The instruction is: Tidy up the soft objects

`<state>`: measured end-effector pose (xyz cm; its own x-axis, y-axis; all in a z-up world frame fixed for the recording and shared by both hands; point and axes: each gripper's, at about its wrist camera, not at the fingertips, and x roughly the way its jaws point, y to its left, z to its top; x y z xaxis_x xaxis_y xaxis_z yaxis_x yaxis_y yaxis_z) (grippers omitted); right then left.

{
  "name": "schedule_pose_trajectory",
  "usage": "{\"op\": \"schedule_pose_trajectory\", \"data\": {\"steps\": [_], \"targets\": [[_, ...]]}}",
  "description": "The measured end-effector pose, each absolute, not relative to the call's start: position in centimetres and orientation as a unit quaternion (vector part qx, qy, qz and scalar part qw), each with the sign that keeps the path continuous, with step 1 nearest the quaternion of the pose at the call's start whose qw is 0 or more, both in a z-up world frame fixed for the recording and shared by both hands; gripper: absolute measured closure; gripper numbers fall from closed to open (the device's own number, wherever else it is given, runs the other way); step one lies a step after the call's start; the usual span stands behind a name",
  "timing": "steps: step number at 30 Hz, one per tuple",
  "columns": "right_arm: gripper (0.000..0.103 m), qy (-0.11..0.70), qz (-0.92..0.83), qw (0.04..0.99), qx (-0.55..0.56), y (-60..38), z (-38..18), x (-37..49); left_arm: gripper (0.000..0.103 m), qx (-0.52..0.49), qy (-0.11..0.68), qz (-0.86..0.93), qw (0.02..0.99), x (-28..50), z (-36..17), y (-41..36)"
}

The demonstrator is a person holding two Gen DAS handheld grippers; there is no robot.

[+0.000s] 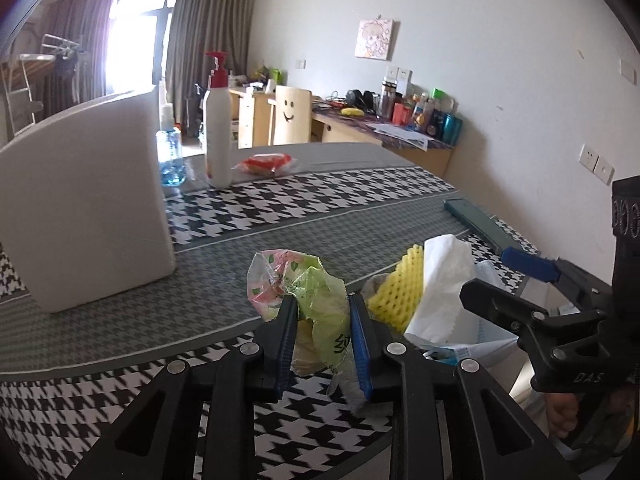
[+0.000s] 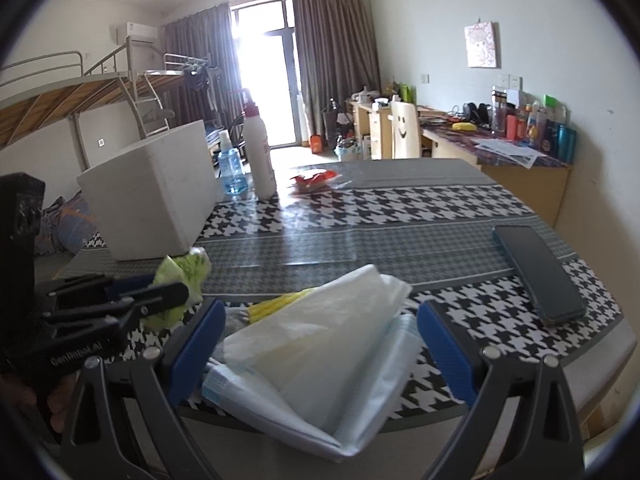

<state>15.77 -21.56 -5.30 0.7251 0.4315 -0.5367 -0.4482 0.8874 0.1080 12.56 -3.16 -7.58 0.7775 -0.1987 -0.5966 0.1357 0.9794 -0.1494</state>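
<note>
Crinkled green plastic wrapper (image 1: 320, 312) is sitting clamped in your left claw (image 1: 323, 344), lifted off the table (image 1: 320, 208) for sorting. Your right claw (image 2: 320, 344) is standing apart around the tissue-and-mask pile (image 2: 320, 352), probably lining up a grab.

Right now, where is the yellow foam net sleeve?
In the left wrist view the yellow foam net sleeve lies on the houndstooth tablecloth right of the green plastic wrapper, tucked against the white tissue.
</note>
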Motion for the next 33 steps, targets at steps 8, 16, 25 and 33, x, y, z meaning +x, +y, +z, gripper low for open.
{"op": "schedule_pose_trajectory", "data": {"steps": [8, 16, 25, 33], "targets": [[0.027, 0.335, 0.238, 0.912, 0.004, -21.8, -6.7, 17.0, 0.075, -0.054, 0.315, -0.087, 0.943, 12.0, -7.4, -2.6], [0.041, 0.368, 0.230, 0.901, 0.017, -22.0, -7.5, 17.7, 0.075, -0.053, 0.311, -0.087, 0.945, 11.5, -7.5, -2.4], [0.068, 0.389, 0.236, 0.890, 0.025, -21.8, -7.9, 17.7, 0.075, -0.052, 0.306, -0.084, 0.947, 11.1, -7.3, -2.2], [0.091, 0.393, 0.230, 0.890, 0.023, -21.5, -7.9, 18.3, 0.075, -0.052, 0.303, -0.077, 0.948, 10.8, -7.2, -1.8]]}}
